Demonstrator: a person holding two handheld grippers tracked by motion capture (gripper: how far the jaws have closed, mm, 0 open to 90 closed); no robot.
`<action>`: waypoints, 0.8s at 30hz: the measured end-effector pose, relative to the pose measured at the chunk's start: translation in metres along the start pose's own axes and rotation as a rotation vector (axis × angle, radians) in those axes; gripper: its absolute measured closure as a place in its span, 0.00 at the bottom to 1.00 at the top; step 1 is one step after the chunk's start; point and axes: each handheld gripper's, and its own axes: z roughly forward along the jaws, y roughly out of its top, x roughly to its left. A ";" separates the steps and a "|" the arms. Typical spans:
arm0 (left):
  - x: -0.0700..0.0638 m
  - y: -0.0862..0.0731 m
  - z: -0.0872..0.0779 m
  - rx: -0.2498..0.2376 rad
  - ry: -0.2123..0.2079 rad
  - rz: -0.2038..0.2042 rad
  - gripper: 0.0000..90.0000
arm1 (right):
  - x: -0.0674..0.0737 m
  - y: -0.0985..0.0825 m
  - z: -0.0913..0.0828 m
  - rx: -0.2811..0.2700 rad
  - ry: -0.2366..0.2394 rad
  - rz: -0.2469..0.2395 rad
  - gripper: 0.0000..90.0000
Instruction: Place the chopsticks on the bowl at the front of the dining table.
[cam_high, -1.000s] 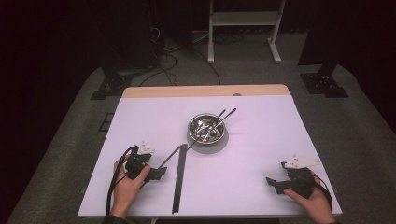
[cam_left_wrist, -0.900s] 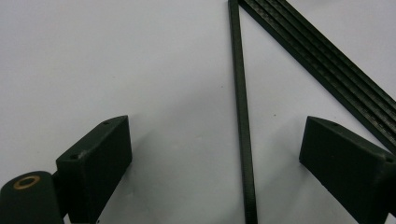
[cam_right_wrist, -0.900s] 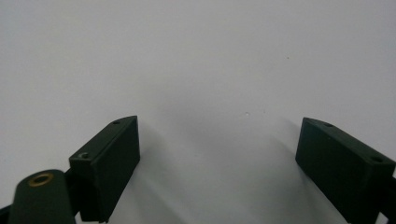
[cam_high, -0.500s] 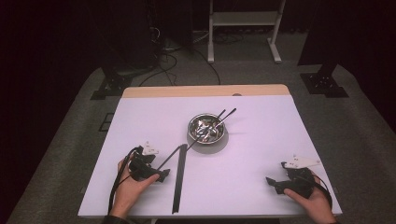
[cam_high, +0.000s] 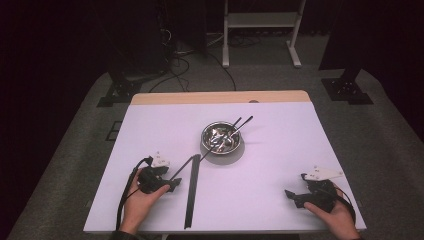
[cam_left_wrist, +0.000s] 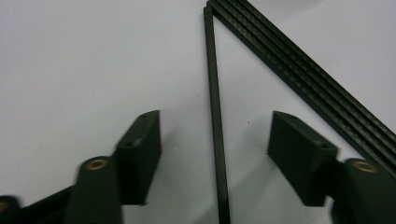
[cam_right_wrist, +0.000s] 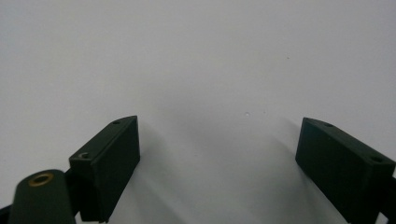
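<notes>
Between the jaws of the left gripper (cam_left_wrist: 215, 140) lies a single thin black carbon-fibre rod (cam_left_wrist: 215, 116). The jaws stand partly open and have just been closing; each pad is apart from the rod, with white table showing on both sides of it, so nothing is gripped. The rod rests flat on the white table (cam_high: 280, 150) and runs away from the gripper; its far end meets the end of a flat bundle of black carbon-fibre strips (cam_left_wrist: 299, 70), and the two spread apart from that end like a narrow V. In the high view the left gripper (cam_high: 172, 185) sits near the table's front left, the thin rod (cam_high: 182, 167) slants from it toward the bundle (cam_high: 192, 192), which lies lengthwise toward the front edge.

The right gripper (cam_right_wrist: 219, 154) holds its jaws wide open over bare table, with nothing between them. In the high view it (cam_high: 292, 196) rests near the front right corner, well apart from the rods.

Beyond the bundle's far end stands a round shiny metal bowl (cam_high: 221, 139) with slim dark sticks (cam_high: 242, 122) leaning over its rim.

No writing or label can be read anywhere.

Compared with a second ago, the left gripper's jaws have narrowed around the rod; both hands, the bundle and the bowl lie as they did.
</notes>
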 end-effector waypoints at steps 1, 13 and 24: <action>0.000 0.000 0.000 -0.004 -0.001 -0.003 0.44 | 0.000 0.000 0.000 0.000 0.000 0.000 0.13; 0.000 0.001 -0.001 -0.020 0.001 -0.018 0.74 | 0.000 0.000 0.000 0.000 0.000 0.001 0.13; 0.000 0.000 -0.001 -0.023 -0.003 -0.033 0.91 | 0.000 0.000 0.000 0.000 0.000 0.000 0.13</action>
